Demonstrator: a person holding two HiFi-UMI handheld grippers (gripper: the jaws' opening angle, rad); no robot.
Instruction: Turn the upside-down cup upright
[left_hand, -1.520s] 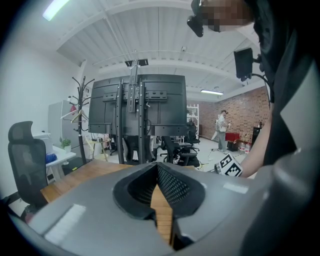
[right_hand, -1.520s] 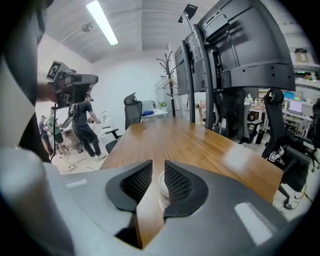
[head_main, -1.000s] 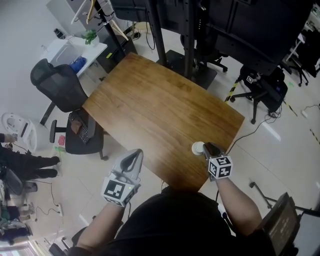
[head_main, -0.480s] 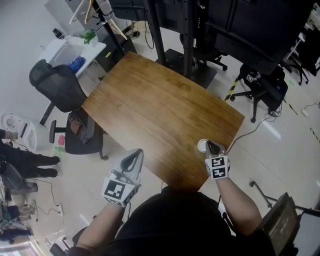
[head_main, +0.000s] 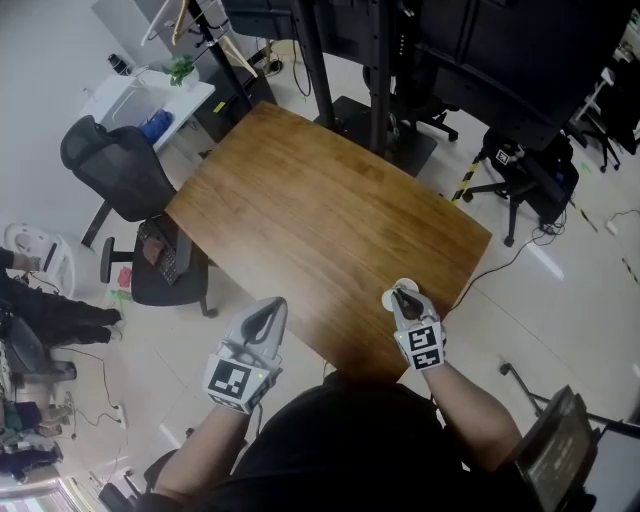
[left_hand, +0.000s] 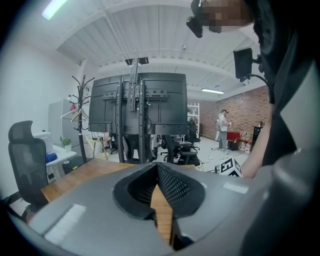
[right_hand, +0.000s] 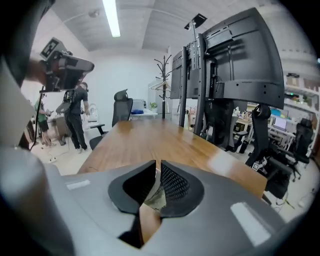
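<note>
**Cup gripped at the tabletop's near right edge; turning it over is not finished**

The wooden tabletop (head_main: 320, 210) fills the middle of the head view and is bare apart from the cup. Beyond it, at 12 to 1 o'clock, rise black monitor stands (head_main: 375, 70). A black office chair (head_main: 120, 175) sits off the edge at 9 to 10 o'clock, with a small white desk (head_main: 150, 100) behind it. None of these is near the work, and nothing on the tabletop blocks a turn or a set-down.

The left tool (head_main: 266, 312) hangs just off the near edge at 7 o'clock, well apart from the cup. Its jaws are pressed together on nothing.

The right tool (head_main: 404, 297) is at 4 o'clock, pinching the white cup (head_main: 397, 291) by its thin wall. The right gripper view shows that wall (right_hand: 156, 192) between the pads. The jaws are opening slightly, yet the pads look to be on it.

As I judge it, the grasp is made. The head view shows the cup only as a small pale disc, so I cannot tell whether mouth or base faces up. What is left is completing the roll, setting it down and letting go. The edge is close, so a slip could drop it to the floor.
</note>
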